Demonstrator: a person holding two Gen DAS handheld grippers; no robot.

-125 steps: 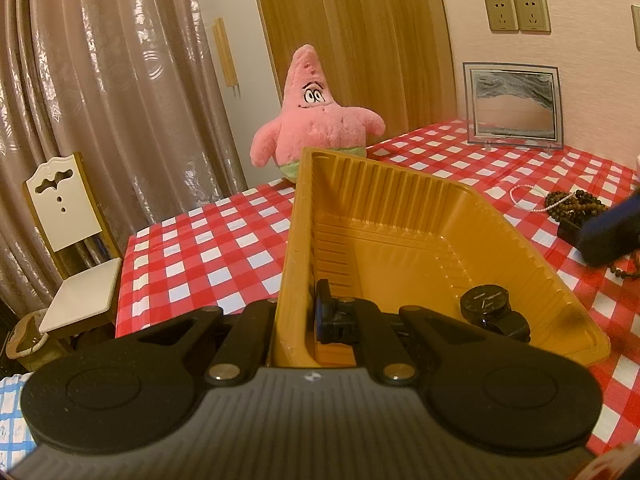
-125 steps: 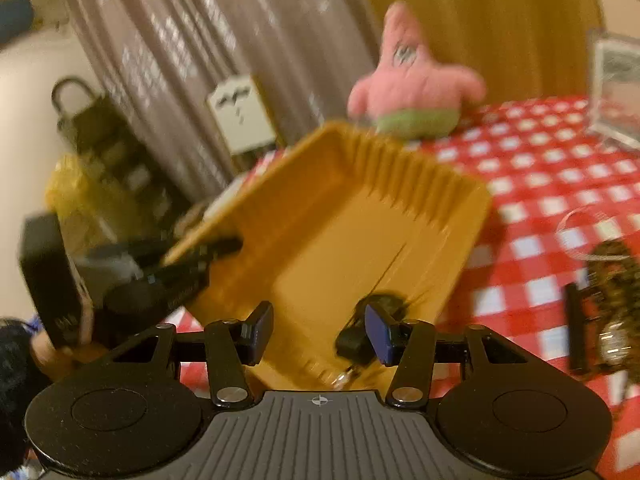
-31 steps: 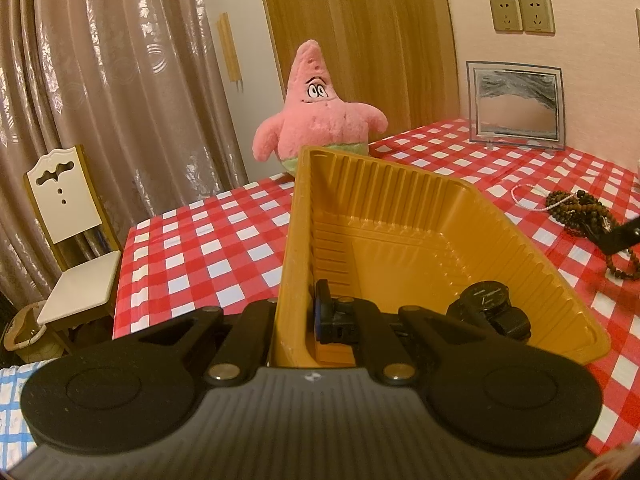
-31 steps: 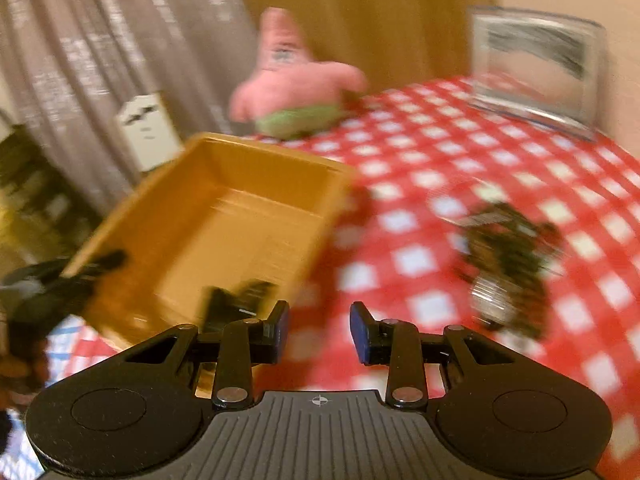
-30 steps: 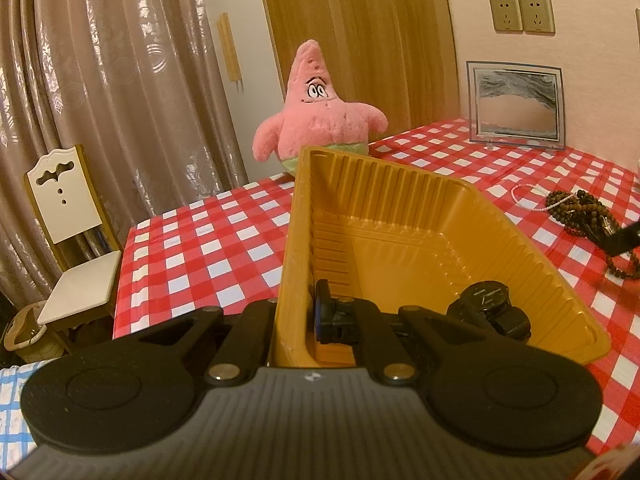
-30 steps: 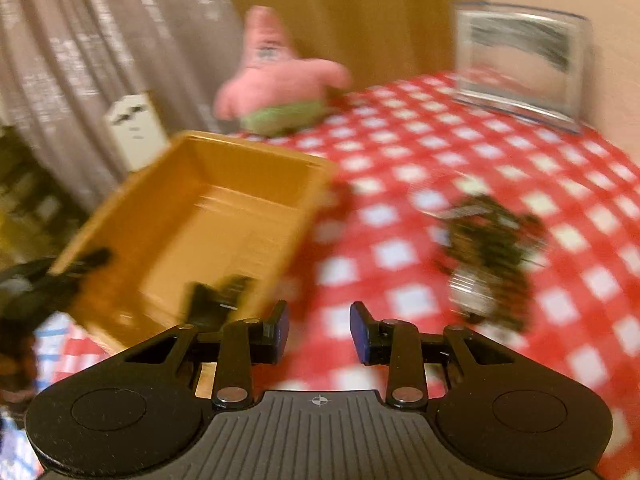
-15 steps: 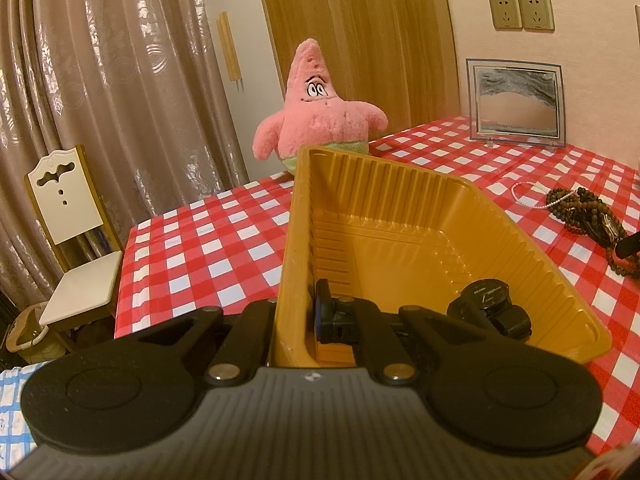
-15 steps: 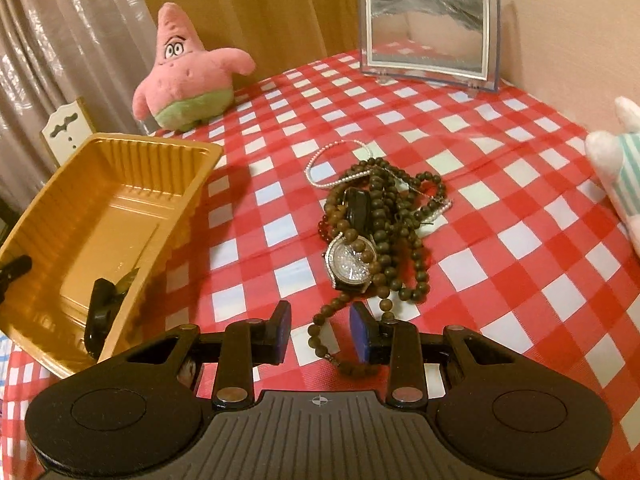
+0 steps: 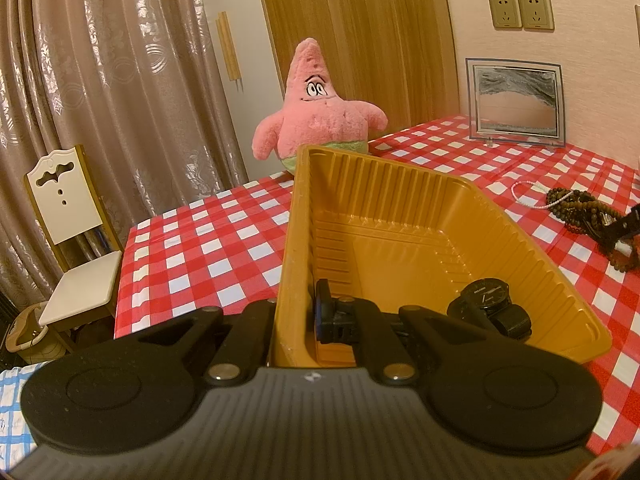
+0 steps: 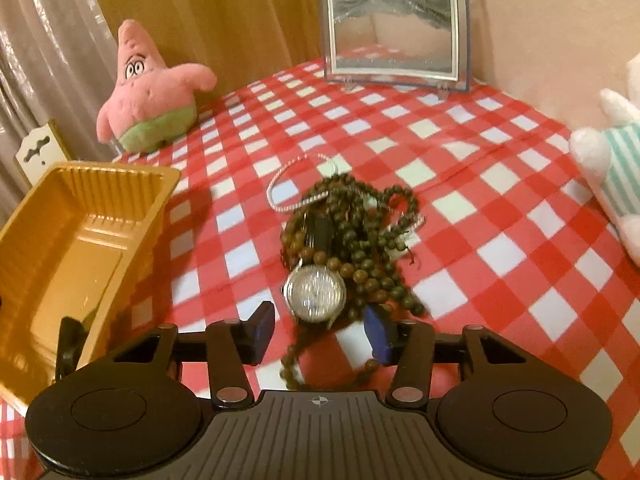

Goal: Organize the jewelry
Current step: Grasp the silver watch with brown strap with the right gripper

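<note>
1. The near wall of the ribbed orange plastic tray is clamped between the closed jaws of the left gripper.
2. A black wristwatch is seen lying inside the tray, at its near right corner.
3. The jaws of the right gripper are opening; a trailing strand of beads and the lower edge of the round silver-faced watch are framed between them, untouched by the pads.
4. The silver-faced watch is tangled in a heap of dark brown wooden bead strings on the red-and-white checked bench, beside the tray.
</note>
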